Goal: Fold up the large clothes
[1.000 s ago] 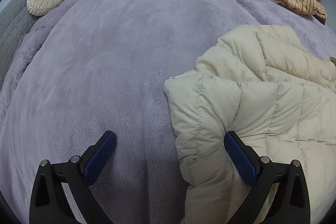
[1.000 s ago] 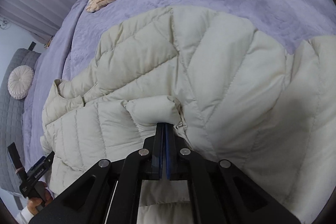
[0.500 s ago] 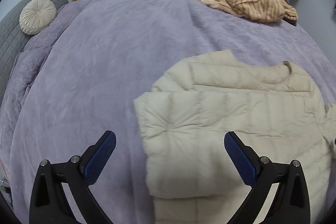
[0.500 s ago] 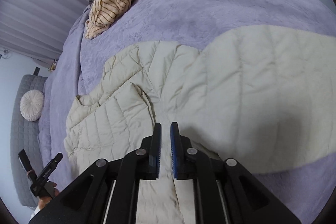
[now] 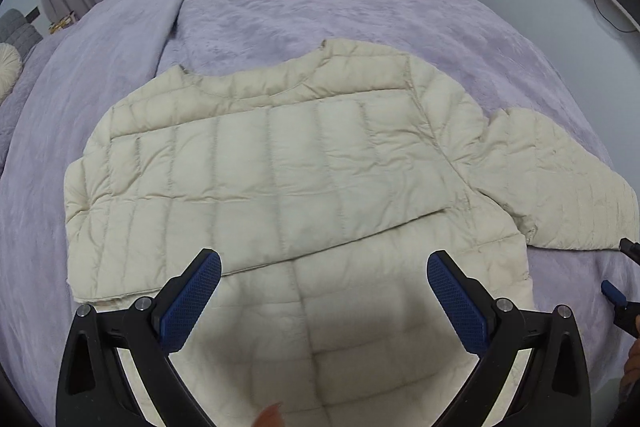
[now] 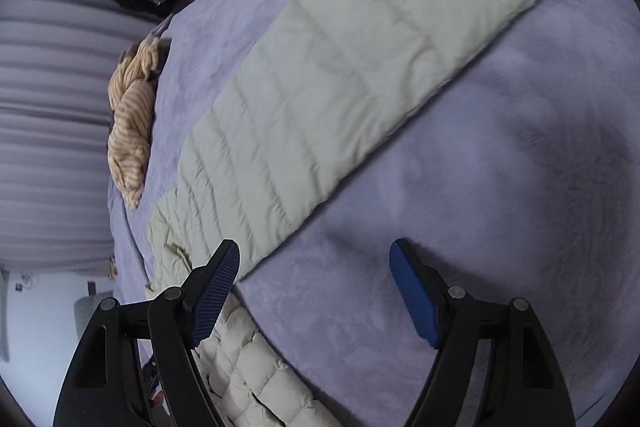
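Halfway-ish: cream puffer jacket (image 5: 280, 163) lying flat mid-bed (image 5: 120, 39), one side already folded over the body, other sleeve (image 6: 360, 59) stretched out toward the bed's edge. Left tool (image 5: 324, 295) spread wide, empty, above the hem; right tool (image 6: 316, 287) opening, nothing between. Left: sleeve, final fold.

R gripper (image 6: 316, 291) jaws opening, nothing btwn pads, just purple blanket (image 6: 500, 187) below. Cream puffer jacket (image 6: 248, 367) at L finger, its sleeve (image 6: 352, 67) stretched flat. Striped garment (image 6: 130, 123) far edge.
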A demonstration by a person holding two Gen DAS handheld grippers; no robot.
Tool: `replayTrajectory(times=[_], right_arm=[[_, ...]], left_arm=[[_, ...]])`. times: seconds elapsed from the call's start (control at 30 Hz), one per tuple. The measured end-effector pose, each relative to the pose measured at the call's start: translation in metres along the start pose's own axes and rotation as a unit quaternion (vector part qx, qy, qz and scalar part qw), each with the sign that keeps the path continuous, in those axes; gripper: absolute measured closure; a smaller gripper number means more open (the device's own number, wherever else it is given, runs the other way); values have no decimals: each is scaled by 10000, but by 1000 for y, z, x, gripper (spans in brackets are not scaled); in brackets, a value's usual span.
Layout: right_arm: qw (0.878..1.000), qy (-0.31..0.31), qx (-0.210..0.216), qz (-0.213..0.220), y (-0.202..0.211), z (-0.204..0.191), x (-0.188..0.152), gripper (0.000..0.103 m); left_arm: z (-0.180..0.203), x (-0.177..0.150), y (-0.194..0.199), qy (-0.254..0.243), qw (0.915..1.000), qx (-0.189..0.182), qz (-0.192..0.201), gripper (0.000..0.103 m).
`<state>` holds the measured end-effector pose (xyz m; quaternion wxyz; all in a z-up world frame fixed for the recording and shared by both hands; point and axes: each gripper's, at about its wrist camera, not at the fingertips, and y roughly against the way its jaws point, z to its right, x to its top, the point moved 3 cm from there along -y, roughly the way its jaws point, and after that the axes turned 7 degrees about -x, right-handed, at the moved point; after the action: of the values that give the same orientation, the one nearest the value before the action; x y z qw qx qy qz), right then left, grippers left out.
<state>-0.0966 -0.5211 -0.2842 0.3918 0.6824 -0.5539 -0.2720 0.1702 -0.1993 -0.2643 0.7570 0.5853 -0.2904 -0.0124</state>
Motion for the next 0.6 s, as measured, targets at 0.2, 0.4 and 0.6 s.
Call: replayTrajectory(times=[0.2, 0.4, 0.6], right_arm=[[9980, -442, 402, 207, 0, 22, 30, 22], [9909, -908, 857, 507, -4, 29, 63, 22], [9842, -1158, 1181, 631, -4, 21, 92, 22]], left_arm=[[35, 1, -13, -222, 9994, -203, -172, 0], [51, 1, -23, -351, 9991, -98, -219, 0], [53, -1, -27, -338, 9990, -100, -285, 0]])
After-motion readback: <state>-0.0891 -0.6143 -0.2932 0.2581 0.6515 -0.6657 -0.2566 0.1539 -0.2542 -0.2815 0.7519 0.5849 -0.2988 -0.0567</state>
